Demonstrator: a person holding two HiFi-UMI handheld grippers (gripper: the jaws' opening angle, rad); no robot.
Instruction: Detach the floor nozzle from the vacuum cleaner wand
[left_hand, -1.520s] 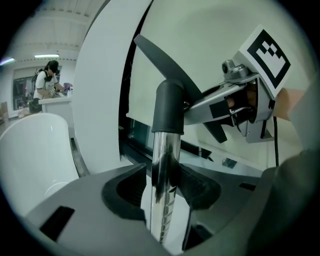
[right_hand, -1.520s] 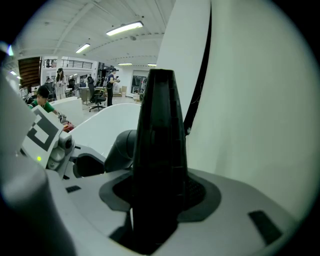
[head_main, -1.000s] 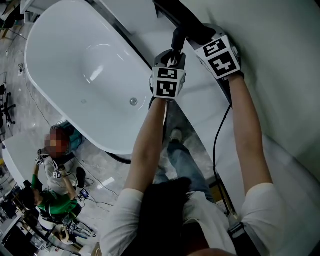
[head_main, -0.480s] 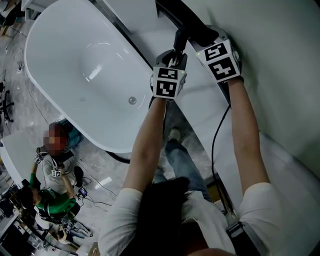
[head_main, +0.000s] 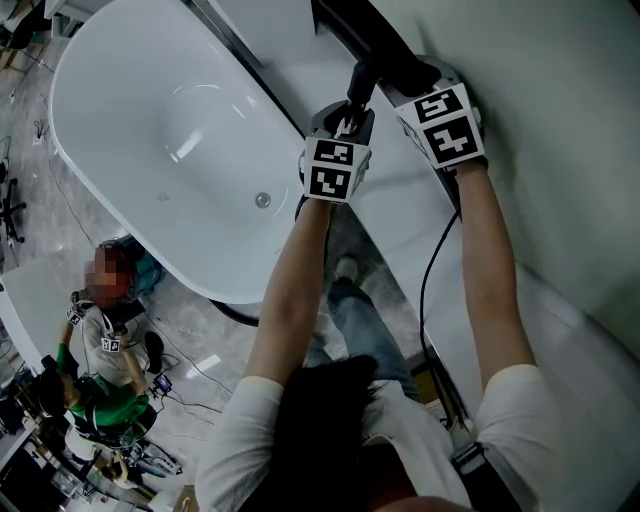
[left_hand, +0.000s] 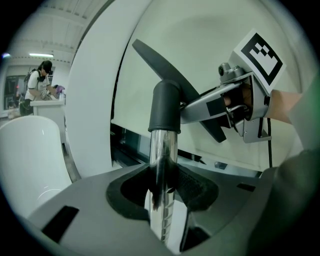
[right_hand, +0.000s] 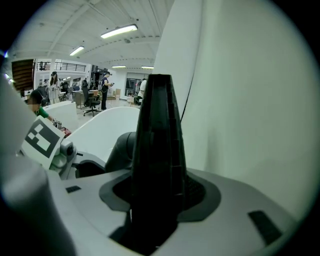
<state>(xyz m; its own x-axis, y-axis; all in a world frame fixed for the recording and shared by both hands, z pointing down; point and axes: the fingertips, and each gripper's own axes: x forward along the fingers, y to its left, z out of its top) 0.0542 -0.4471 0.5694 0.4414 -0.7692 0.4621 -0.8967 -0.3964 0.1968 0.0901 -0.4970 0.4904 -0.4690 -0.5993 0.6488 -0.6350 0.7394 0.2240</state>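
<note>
The black tapered plastic floor nozzle (head_main: 392, 55) lies just off the right rim of the white oval bathtub (head_main: 150, 120), at the tips of both grippers. The shiny chrome metal vacuum wand (left_hand: 162, 165) meets it through a dark grey collar (left_hand: 165, 107) on the side towards the bathtub.

The left gripper (left_hand: 162, 200) is clenched on the chrome wand a little below the collar, its jaws moderately apart with the tube pinched between the pads. In the head view this left gripper (head_main: 348, 118) sits closer to the bathtub than the right gripper (head_main: 418, 82). The right gripper (right_hand: 157, 200) grasps the nozzle's broad body, with its jaws set wide and the black plastic (right_hand: 157, 140) filling the gap between them.

In the head view the nozzle's long axis runs slantwise, roughly along the bathtub's right rim, from upper left down to the right gripper. In the left gripper view the wand rises straight away from the jaws. The nozzle (left_hand: 150, 57) slants across the top of the wand, with its thin end pointing up and towards the bathtub.
</note>
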